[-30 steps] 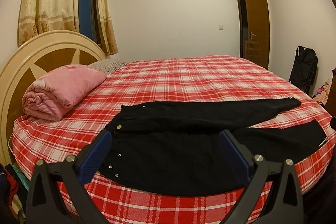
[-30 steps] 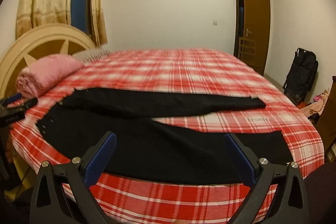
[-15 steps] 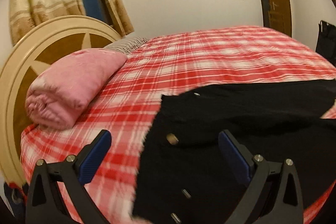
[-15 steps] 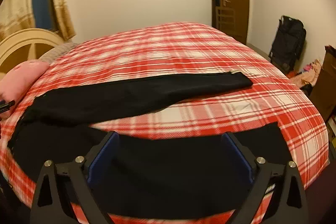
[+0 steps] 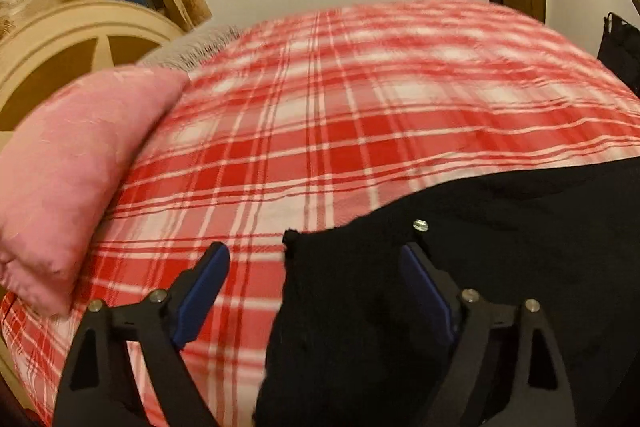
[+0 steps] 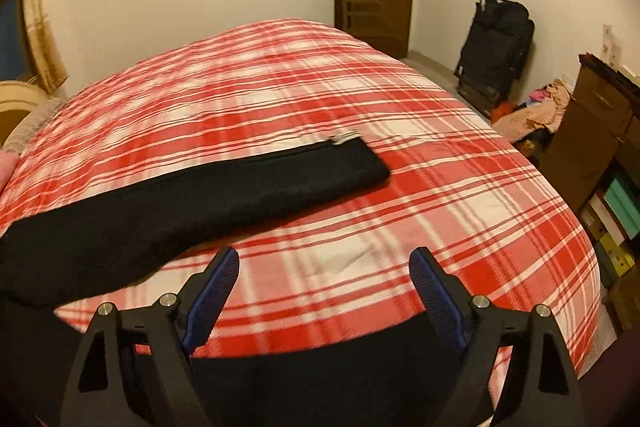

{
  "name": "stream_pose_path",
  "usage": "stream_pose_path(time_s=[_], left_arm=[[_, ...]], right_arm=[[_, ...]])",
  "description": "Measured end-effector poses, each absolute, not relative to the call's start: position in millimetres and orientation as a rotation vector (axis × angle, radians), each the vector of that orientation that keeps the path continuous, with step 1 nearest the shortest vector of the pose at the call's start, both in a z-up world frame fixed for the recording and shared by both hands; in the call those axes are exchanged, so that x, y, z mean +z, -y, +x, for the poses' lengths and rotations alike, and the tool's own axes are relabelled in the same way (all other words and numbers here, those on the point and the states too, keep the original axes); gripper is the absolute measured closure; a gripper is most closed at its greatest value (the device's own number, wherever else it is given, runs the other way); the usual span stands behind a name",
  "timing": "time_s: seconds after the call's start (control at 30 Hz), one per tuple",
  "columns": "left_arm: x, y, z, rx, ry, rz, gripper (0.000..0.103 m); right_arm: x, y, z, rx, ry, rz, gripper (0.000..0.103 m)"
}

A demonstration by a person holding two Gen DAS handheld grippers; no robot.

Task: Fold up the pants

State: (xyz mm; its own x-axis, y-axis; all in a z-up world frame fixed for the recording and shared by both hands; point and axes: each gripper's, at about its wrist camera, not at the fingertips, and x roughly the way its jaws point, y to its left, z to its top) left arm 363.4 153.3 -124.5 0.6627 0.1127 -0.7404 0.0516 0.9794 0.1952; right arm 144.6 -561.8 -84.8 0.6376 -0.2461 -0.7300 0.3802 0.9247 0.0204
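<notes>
- Both grippers have closed in on the bed since a second ago: the whole garment showed in each view then, whereas only one end fills each view now.
- Left gripper: jaws apart, nothing held. It hangs over the waistband corner of the black pants; one blue pad sits above bare cover, the other above black cloth. Contact cannot be confirmed.
- Right gripper: jaws apart, nothing held. It hovers near the leg ends, with bare plaid between the pads and the near leg under the gripper body.
- Location: the pants lie flat on the red plaid bed, waist toward the headboard, the two legs splayed apart with cover showing between them; the far leg's cuff lies ahead of the right gripper.
- Progress, as judged: no fold made. Every fold remains, starting with bringing one leg onto the other.
- Count: one pair of pants, two legs, two grippers, one pink pillow, one bed.
</notes>
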Motion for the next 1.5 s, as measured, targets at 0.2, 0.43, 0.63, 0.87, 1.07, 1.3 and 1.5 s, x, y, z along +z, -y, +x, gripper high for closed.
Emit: stream_pose_path(time_s=[0.2, 0.43, 0.63, 0.87, 1.07, 1.3, 1.5], left_arm=[[-153.0, -164.8, 391.9, -0.031, -0.957, 0.127, 0.040], [-148.1, -164.9, 384.9, -0.077, -0.949, 0.132, 0.062], [-148.2, -166.0, 397.8, -0.088, -0.960, 0.177, 0.057], [-150.5, -163.0, 403.8, -0.088, -0.972, 0.187, 0.058], [-151.3, -160.8, 406.4, -0.111, -0.982, 0.200, 0.065], [-137.3, -155.5, 399.7, -0.144, -0.931, 0.224, 0.081], [-80.5, -171.9, 355.8, -0.213, -0.758, 0.140, 0.081]], right_arm=[[-92.3, 619.3, 163.9, -0.440, -0.810, 0.259, 0.017], [-98.7, 669.6, 205.2, -0.449, -0.834, 0.291, 0.019], [-111.7, 696.6, 262.1, -0.350, -0.862, 0.370, 0.019], [-144.4, 694.2, 316.2, -0.244, -0.971, 0.412, 0.019], [-145.7, 673.4, 328.9, -0.211, -1.006, 0.326, 0.089], [-95.3, 655.8, 279.3, -0.221, -0.908, 0.253, 0.090], [-60.2, 655.5, 202.7, -0.237, -0.829, 0.283, 0.093]])
